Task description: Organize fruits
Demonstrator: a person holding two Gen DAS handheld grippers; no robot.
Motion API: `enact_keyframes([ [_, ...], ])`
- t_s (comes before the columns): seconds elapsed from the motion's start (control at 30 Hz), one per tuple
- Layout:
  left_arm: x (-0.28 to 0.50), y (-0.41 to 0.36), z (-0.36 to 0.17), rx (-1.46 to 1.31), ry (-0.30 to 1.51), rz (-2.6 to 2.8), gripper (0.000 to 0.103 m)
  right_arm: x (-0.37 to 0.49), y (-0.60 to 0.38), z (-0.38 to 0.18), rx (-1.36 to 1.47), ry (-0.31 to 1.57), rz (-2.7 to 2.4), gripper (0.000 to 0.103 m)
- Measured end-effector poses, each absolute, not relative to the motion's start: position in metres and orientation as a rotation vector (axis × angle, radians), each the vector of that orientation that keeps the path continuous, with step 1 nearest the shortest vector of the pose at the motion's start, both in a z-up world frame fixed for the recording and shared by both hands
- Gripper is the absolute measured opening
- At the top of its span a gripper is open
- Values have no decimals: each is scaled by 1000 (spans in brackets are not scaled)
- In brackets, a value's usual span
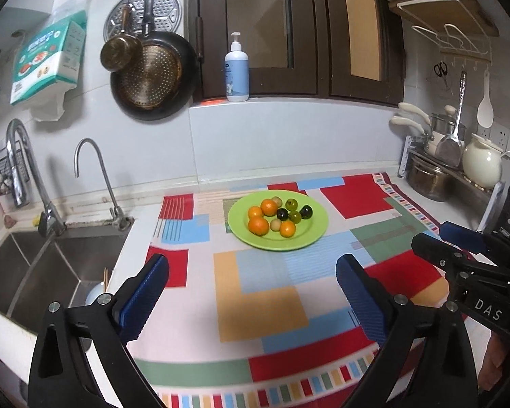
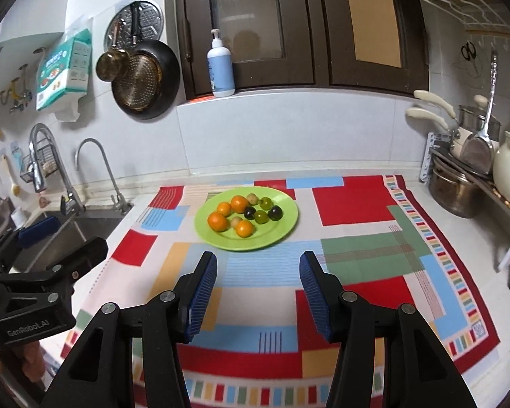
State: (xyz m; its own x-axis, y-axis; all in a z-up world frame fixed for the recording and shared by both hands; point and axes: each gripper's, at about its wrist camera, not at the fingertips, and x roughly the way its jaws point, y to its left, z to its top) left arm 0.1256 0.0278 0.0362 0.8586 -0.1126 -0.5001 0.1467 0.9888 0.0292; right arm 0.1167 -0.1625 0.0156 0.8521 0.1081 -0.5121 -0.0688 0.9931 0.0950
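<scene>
A green plate (image 1: pixel 318 219) (image 2: pixel 272 235) sits on a colourful patchwork cloth (image 1: pixel 265 299) toward the back of the counter. It holds several oranges (image 1: pixel 258 225) (image 2: pixel 217 221), two dark plums (image 1: pixel 283 214) (image 2: pixel 274 213), two green fruits (image 1: pixel 295 217) (image 2: pixel 261 217) and two small pale fruits (image 1: pixel 275 225). My left gripper (image 1: pixel 251 272) hovers over the cloth in front of the plate, open wide, with nothing between its blue pads. My right gripper (image 2: pixel 258 267) is also in front of the plate, open and empty. Each gripper shows at the edge of the other's view.
A steel sink (image 1: pixel 51 265) with two taps (image 1: pixel 95 176) lies to the left of the cloth. Pots, a ladle and a cream teapot (image 1: pixel 481 163) crowd the rack at the right. A soap bottle (image 1: pixel 237 71) stands on the window ledge, and pans (image 1: pixel 153 74) hang on the wall.
</scene>
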Motion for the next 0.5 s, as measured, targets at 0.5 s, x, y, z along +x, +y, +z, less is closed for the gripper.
enact_keyframes([
  [0.5, 68, 31, 36, 44, 526, -96, 103, 53, -161, 15, 54, 534, 118, 57],
])
